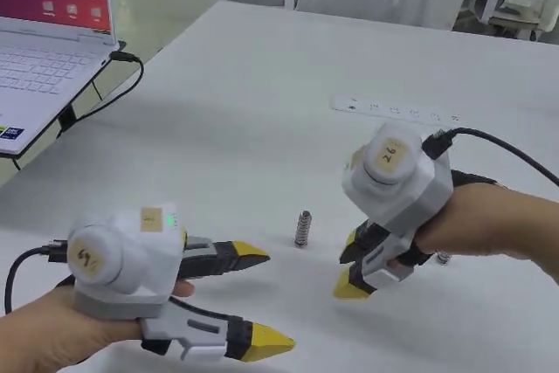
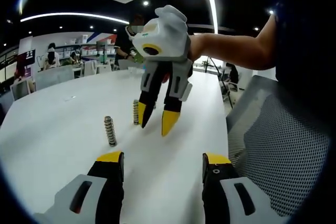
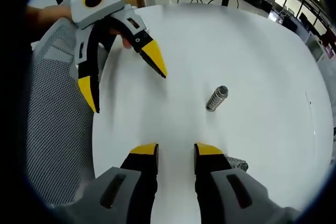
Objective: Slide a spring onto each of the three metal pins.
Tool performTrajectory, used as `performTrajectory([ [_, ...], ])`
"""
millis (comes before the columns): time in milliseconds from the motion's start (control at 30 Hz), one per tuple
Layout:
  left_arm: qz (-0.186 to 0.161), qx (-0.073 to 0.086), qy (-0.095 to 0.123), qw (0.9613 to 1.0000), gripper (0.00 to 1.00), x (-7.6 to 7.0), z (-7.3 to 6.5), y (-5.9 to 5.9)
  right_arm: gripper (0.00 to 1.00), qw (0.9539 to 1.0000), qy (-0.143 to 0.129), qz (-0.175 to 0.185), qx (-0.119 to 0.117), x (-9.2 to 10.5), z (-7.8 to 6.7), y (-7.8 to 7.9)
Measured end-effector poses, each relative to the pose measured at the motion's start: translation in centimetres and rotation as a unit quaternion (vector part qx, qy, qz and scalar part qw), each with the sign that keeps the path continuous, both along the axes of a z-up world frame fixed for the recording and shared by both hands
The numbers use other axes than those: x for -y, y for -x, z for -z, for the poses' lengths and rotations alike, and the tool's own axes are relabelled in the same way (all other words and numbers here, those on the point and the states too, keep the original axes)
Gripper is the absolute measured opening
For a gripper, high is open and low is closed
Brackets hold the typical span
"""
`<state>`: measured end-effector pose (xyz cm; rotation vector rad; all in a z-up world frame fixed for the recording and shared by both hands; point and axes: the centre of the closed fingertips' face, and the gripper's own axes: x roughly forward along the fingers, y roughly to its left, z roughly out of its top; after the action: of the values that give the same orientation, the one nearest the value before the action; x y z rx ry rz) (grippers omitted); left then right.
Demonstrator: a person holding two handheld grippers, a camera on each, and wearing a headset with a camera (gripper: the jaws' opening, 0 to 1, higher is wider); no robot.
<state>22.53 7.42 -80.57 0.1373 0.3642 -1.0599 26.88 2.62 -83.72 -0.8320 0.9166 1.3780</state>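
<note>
White tabletop in an open office. A laptop sits at the upper left of the head view and a power strip toward the upper right.

The upright spring stands at frame centre, between the two grippers and touching neither. Whether a pin sits inside it cannot be told. The second spring sits at the lower right of the right gripper view, just beside that gripper's jaw.

- **Left gripper**, lower left: jaws wide apart, empty.
- **Right gripper**, right of centre: jaws narrowly apart, nothing between them.

Assessment: the springs are judged to be light, small metal coils, stiff sideways but yielding end to end. They look smooth enough to squirt from a hard pinch, and prone to roll. Recommend a gentle hold across the coils at mid-length, leaving one end clear.
</note>
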Motion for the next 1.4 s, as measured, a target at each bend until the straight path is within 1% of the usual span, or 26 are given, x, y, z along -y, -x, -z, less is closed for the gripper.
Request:
performTrajectory([
  [333, 0.000, -0.001, 0.002, 1.0000, 0.55, 0.1, 0.0, 0.1, 0.27, 0.9993, -0.024, 0.030, 0.000, 1.5, -0.1, 0.8],
  [433, -0.001, -0.001, 0.003, 1.0000, 0.55, 0.1, 0.0, 0.1, 0.27, 0.9987, -0.031, 0.041, 0.007, 2.0, -0.3, 0.8],
  [533, -0.002, -0.001, 0.003, 1.0000, 0.55, 0.0, -0.1, 0.1, 0.28, 0.9972, -0.052, 0.054, 0.003, 2.3, -0.6, 1.0],
  [667, -0.001, -0.001, 0.003, 1.0000, 0.56, 0.1, -0.2, 0.1, 0.28, 0.9960, -0.061, 0.065, 0.013, 2.9, -0.5, 1.0],
  [800, 0.000, -0.001, 0.002, 1.0000, 0.56, 0.1, -0.2, 0.1, 0.29, 0.9945, -0.072, 0.074, 0.019, 3.4, -0.7, 0.9],
  [867, 0.000, -0.001, 0.003, 1.0000, 0.56, 0.1, -0.2, 0.1, 0.30, 0.9931, -0.082, 0.080, 0.024, 3.7, -0.9, 0.8],
  [900, -0.001, -0.001, 0.003, 1.0000, 0.56, 0.1, -0.2, 0.1, 0.30, 0.9912, -0.096, 0.089, 0.021, 3.7, -1.2, 0.8],
  [967, -0.002, -0.001, 0.004, 1.0000, 0.56, 0.1, -0.3, 0.1, 0.31, 0.9895, -0.107, 0.095, 0.023, 3.9, -1.5, 0.8],
  [1067, -0.002, -0.002, 0.005, 1.0000, 0.56, 0.1, -0.3, 0.0, 0.31, 0.9881, -0.115, 0.098, 0.027, 4.4, -1.6, 1.0],
  [1100, -0.002, -0.002, 0.006, 1.0000, 0.56, 0.1, -0.3, 0.0, 0.32, 0.9872, -0.121, 0.099, 0.032, 4.5, -1.7, 0.9],
  [1167, -0.001, -0.002, 0.006, 1.0000, 0.56, 0.1, -0.3, 0.0, 0.33, 0.9859, -0.127, 0.104, 0.032, 4.9, -1.7, 0.9],
  [1300, -0.002, -0.002, 0.007, 1.0000, 0.56, 0.1, -0.3, 0.0, 0.35, 0.9832, -0.138, 0.113, 0.039, 5.5, -1.9, 0.9],
  [1333, -0.003, -0.003, 0.007, 1.0000, 0.56, 0.1, -0.3, 0.0, 0.36, 0.9818, -0.145, 0.115, 0.043, 5.6, -2.0, 0.9],
  [1400, -0.002, -0.003, 0.006, 1.0000, 0.56, 0.1, -0.3, 0.0, 0.37, 0.9809, -0.148, 0.119, 0.041, 5.8, -2.1, 0.9],
])
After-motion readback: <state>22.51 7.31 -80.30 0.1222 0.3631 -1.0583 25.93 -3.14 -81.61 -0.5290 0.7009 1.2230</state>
